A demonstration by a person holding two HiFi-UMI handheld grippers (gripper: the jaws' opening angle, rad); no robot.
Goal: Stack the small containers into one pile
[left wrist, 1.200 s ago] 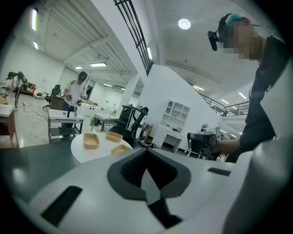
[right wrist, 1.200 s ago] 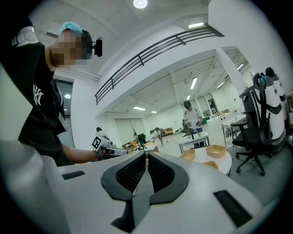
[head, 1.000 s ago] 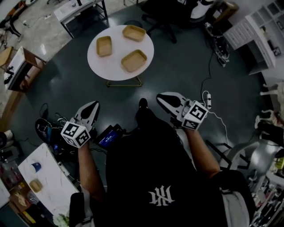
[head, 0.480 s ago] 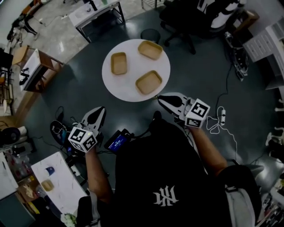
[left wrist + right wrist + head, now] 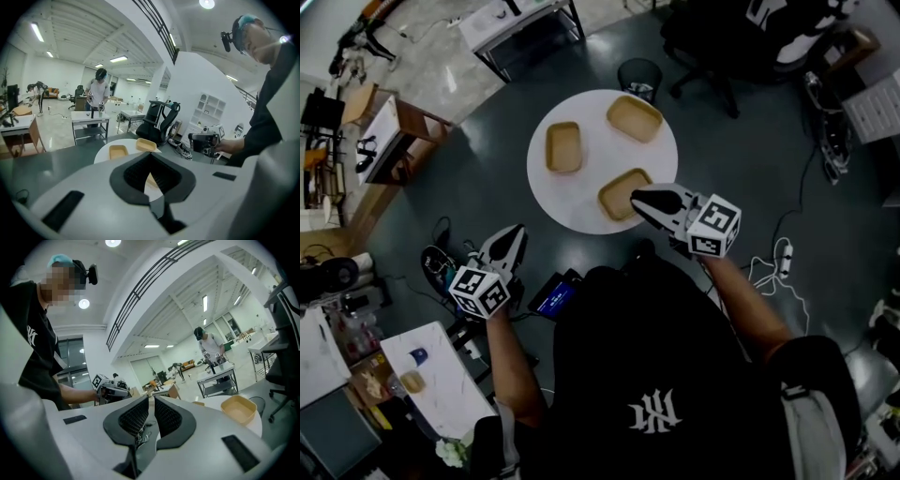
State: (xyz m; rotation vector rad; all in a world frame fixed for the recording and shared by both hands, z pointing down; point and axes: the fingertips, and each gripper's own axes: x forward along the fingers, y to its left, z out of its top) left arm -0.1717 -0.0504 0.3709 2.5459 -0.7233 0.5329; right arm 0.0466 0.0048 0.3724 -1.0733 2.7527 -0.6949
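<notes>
- Three small containers (image 5: 563,147) are spread on the worktop (image 5: 591,169), upper middle of the frame.
- They are judged light and stiff, best pinched at a rim.
- The left claw (image 5: 517,230) and right claw (image 5: 637,195) are closed, empty.

Round table (image 5: 581,208): plain white top.
Small containers, three, at left (image 5: 563,147), far right (image 5: 635,118) and near (image 5: 619,190): uniform tan, no pattern.
Left gripper (image 5: 518,229) and right gripper (image 5: 635,195): white shells; black ribbed pads (image 5: 164,176).
Left marker cube (image 5: 481,289) and right marker cube (image 5: 713,226): white faces with black square markers.
Floor (image 5: 469,202): dark grey-green with pale glints.
Shirt (image 5: 656,337): black, with a white emblem (image 5: 653,411).
Side table (image 5: 441,394), near left: white top.
Office chair (image 5: 712,47), far right: black.
</notes>
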